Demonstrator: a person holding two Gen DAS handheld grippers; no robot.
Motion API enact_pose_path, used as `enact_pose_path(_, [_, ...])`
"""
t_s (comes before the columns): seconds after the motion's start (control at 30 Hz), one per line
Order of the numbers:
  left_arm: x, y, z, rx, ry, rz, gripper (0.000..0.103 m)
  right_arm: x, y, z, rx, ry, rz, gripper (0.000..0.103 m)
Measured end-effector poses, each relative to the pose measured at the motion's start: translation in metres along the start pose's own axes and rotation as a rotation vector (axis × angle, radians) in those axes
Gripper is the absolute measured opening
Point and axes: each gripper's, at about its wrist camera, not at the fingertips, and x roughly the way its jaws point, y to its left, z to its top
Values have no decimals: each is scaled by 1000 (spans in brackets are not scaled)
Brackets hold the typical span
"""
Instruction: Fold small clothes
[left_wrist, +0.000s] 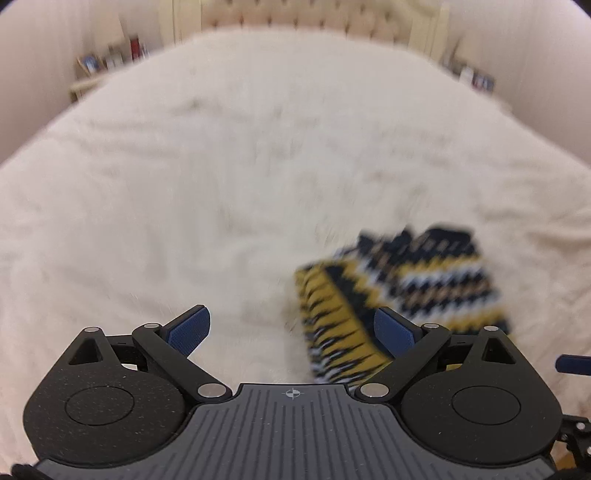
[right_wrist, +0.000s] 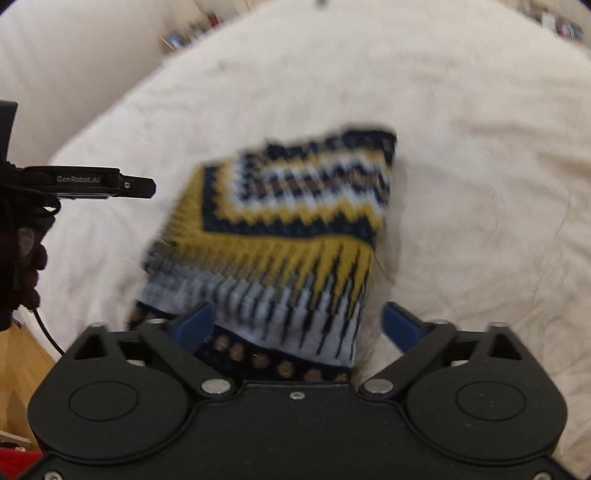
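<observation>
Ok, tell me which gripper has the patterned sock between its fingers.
The right gripper: the patterned sock lies between its open fingers. The left gripper frames mostly bare bedspread.

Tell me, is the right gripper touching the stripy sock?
Cannot tell. In the right wrist view, the open right gripper straddles the sock, but blur hides any contact.

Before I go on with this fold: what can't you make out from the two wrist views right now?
- Patterned garment: motion blur in both views, so fold edges and garment type are unclear.
- Its near edge: hidden behind the right gripper body.
- Left gripper: its right finger overlaps the garment; contact unclear.
- Shelf items: too small, blurred.
</observation>
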Motion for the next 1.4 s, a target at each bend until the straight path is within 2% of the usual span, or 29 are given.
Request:
enact_pose_path(0.1, [-39, -13, 2, -2, -113, 14, 97, -29, 5, 2, -45, -97, -36, 102])
enact_pose_path(0.17, [-64, -23, 2, -11, -187, 30, 97, -47, 5, 5, -52, -150, -29, 102])
enact_pose_path(0.3, [-92, -45, 2, -24, -232, 107, 97, -73, 3, 9, -10, -220, -22, 102])
enact_pose_path(0.43, [-105, -66, -1, 23, -187, 202, 97, -96, 2, 5, 51, -270, -25, 102])
enact_pose_path(0.53, [-109, -81, -7, 65, -142, 247, 97, -106, 8, 2, 96, -256, -124, 102])
enact_pose_path(0.6, [-113, -86, -14, 73, -116, 221, 97, -110, 11, 1, 109, -225, -185, 102])
enact_pose_path(0.67, [-116, -89, -19, 63, -78, 185, 97, -112, 13, 0, 119, -181, -207, 102])
enact_pose_path(0.77, [-115, -93, -26, 44, -11, 160, 97, -113, 14, -3, 138, -119, -173, 102])
enact_pose_path(0.9, [-114, -96, -36, 40, 80, 159, 97, -120, 19, -9, 165, -97, -170, 102])
enact_pose_path(1.4, [-124, -83, -54, -15, 185, 129, 96, -127, 37, -12, 170, -81, -226, 102])
